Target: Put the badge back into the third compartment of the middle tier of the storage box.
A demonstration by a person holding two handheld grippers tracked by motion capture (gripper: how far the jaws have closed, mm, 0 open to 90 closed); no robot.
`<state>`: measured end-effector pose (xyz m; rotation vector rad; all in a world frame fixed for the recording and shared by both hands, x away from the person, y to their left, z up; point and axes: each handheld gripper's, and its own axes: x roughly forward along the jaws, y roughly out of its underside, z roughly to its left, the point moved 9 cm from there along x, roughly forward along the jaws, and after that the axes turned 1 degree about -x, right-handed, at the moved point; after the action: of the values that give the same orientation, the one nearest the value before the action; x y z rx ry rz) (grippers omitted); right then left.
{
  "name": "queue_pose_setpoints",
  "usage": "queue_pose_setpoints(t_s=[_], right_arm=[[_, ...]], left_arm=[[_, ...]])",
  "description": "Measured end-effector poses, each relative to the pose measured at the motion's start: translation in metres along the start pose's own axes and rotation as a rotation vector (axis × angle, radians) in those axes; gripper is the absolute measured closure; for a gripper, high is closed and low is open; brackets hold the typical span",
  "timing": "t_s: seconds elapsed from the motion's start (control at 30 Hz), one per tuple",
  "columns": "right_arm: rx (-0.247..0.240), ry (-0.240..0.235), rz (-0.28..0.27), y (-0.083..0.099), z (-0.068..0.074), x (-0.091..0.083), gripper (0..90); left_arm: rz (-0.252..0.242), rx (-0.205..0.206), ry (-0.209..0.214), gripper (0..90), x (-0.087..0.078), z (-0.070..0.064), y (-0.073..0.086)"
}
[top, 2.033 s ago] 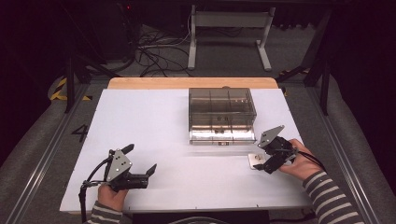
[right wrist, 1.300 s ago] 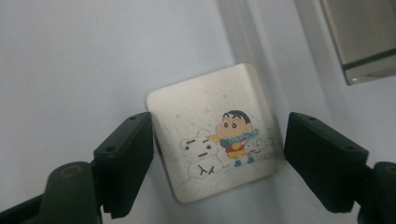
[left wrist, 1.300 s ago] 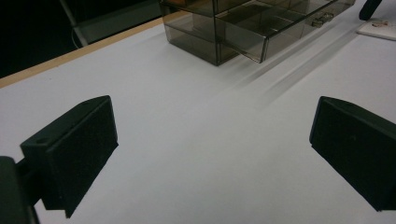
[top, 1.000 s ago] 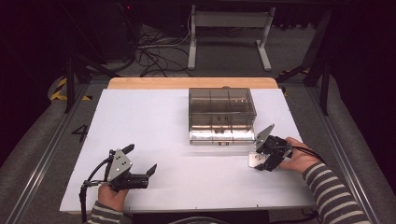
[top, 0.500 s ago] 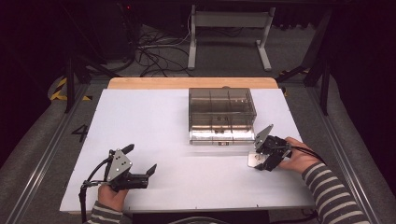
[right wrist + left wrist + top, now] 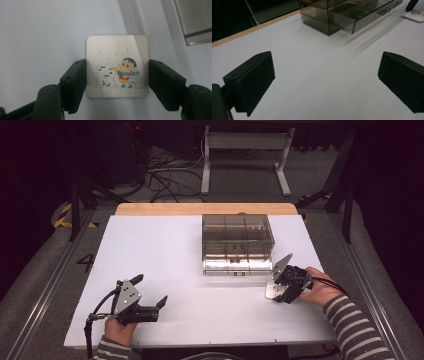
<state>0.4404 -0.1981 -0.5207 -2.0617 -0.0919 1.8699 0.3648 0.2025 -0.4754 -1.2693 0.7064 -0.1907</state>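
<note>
Jaws of the right gripper (image 6: pixel 117 77) press both side edges of a small square metal plate with rounded corners and a printed cartoon (image 6: pixel 117 65), lying flat on the matte white table (image 6: pixel 160 255) at the high view's lower right. At lower left, the left gripper (image 6: pixel 150 295) stands wide open (nothing between). Farther up, centre, sits a smoky clear plastic compartment box (image 6: pixel 237 240).
</note>
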Motion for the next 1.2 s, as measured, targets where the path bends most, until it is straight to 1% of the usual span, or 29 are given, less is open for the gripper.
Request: queue_pose_setpoints(t_s=[0.07, 0.1, 0.17, 0.33, 0.4, 0.47, 0.53, 0.57, 0.6, 0.87, 0.97, 1.2], right_arm=[[-0.008, 0.002, -0.001, 0.0, 0.0, -0.001, 33.6], [-0.001, 0.005, -0.016, -0.001, 0.0, -0.003, 33.6], [-0.006, 0.015, -0.03, -0.002, 0.001, -0.008, 33.6], [-0.022, 0.038, -0.048, -0.005, 0.002, -0.017, 33.6], [-0.028, 0.051, -0.063, -0.007, 0.003, -0.023, 33.6], [-0.026, 0.053, -0.067, -0.008, 0.003, -0.025, 33.6], [-0.031, 0.065, -0.083, -0.01, 0.004, -0.032, 33.6], [-0.031, 0.065, -0.083, -0.01, 0.004, -0.032, 33.6], [-0.031, 0.073, -0.089, -0.012, 0.004, -0.036, 33.6], [-0.053, 0.096, -0.108, -0.018, 0.005, -0.046, 33.6], [-0.055, 0.107, -0.114, -0.02, 0.005, -0.05, 33.6], [-0.061, 0.132, -0.136, -0.024, 0.001, -0.057, 33.6]], left_arm=[[-0.001, 0.0, -0.001, 1.6, 0.0, 0.0, 0.0], [-0.001, 0.0, -0.002, 1.6, 0.0, 0.0, 0.0], [-0.001, 0.0, -0.001, 1.6, 0.0, 0.0, 0.0], [0.001, -0.001, 0.002, 1.6, 0.0, -0.001, 0.0], [-0.001, 0.0, -0.001, 1.6, 0.0, 0.0, 0.0], [0.0, 0.0, 0.0, 1.6, 0.0, 0.0, 0.0], [0.0, 0.0, 0.0, 1.6, 0.0, 0.0, 0.0], [0.001, -0.005, 0.004, 1.6, 0.0, -0.001, 0.0], [0.003, 0.0, 0.004, 1.6, 0.0, -0.001, 0.0], [0.0, 0.0, -0.001, 1.6, 0.0, 0.0, 0.0], [0.002, 0.005, 0.002, 1.6, 0.0, -0.001, 0.0], [0.003, -0.005, 0.004, 1.6, 0.0, -0.001, 0.0]])
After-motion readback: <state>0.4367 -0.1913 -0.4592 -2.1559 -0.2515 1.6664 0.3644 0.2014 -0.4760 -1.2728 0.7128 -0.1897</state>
